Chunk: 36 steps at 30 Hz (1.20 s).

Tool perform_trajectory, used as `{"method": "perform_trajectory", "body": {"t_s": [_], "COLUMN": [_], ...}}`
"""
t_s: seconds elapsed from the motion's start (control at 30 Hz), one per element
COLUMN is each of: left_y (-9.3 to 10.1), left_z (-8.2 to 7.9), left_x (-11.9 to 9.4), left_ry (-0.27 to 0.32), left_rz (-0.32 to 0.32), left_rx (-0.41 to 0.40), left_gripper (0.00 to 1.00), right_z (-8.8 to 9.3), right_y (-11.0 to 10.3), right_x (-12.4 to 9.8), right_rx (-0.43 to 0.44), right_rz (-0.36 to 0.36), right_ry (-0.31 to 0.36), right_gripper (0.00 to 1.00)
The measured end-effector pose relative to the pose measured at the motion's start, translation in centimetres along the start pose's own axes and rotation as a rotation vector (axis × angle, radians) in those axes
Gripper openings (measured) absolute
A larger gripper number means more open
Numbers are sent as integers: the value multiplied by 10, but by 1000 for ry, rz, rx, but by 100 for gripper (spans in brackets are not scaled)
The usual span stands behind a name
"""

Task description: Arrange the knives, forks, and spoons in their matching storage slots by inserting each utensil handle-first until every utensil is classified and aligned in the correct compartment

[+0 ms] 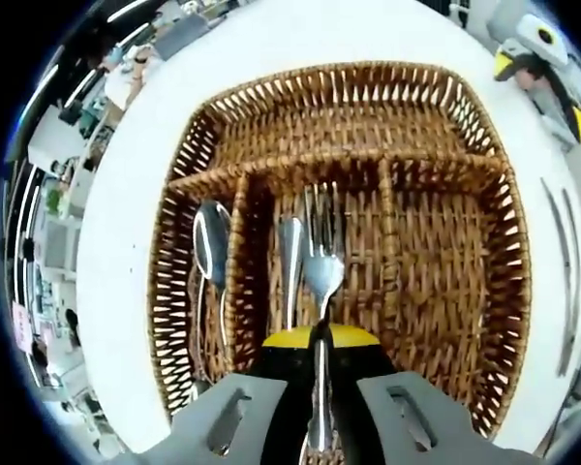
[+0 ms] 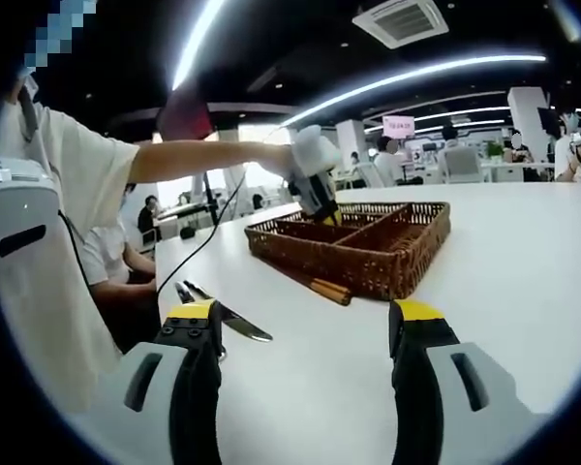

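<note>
While gripped by left tongs (image 1: 320, 373): fork (image 1: 322, 262) over basket (image 1: 445, 242) mid slot, w/ spoon (image 1: 211, 242) alongside

We see a woven wicker tray (image 1: 436, 252) with lengthwise slots on the white bench (image 1: 126, 242). A steel spoon (image 1: 210, 247) lies in its left slot. In the middle slot a fork (image 1: 321, 254) points tines away, held by its handle, with another steel utensil (image 1: 290, 266) just beside it. Knives (image 2: 228, 315) lie on the bench near the tray.
</note>
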State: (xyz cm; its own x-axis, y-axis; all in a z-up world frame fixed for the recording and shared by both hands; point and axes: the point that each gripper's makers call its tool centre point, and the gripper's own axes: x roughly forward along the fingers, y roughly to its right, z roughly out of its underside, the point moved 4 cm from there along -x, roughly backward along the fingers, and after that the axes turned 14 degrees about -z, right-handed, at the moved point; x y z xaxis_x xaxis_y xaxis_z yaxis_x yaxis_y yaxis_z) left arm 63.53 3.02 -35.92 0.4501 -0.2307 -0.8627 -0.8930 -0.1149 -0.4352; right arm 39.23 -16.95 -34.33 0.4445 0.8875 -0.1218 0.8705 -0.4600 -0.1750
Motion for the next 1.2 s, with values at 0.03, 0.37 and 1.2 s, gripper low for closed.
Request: {"method": "perform_trajectory", "body": {"t_s": [0.03, 0.37, 1.2], "left_y": [0, -2, -16], "left_z": [0, 1, 3], "left_x": [0, 0, -11], "left_ry": [2, 29, 80], "left_rz": [-1, -4, -61], "left_rx": [-6, -32, -85], "left_gripper": [3, 5, 23], "right_z": [0, -1, -6], "right_y": [0, -1, -1], "right_x": [0, 0, -3], "right_rx": [0, -7, -18], "right_rz": [0, -1, 9], "right_ry": [-1, -5, 5], "right_gripper": [73, 73, 73]}}
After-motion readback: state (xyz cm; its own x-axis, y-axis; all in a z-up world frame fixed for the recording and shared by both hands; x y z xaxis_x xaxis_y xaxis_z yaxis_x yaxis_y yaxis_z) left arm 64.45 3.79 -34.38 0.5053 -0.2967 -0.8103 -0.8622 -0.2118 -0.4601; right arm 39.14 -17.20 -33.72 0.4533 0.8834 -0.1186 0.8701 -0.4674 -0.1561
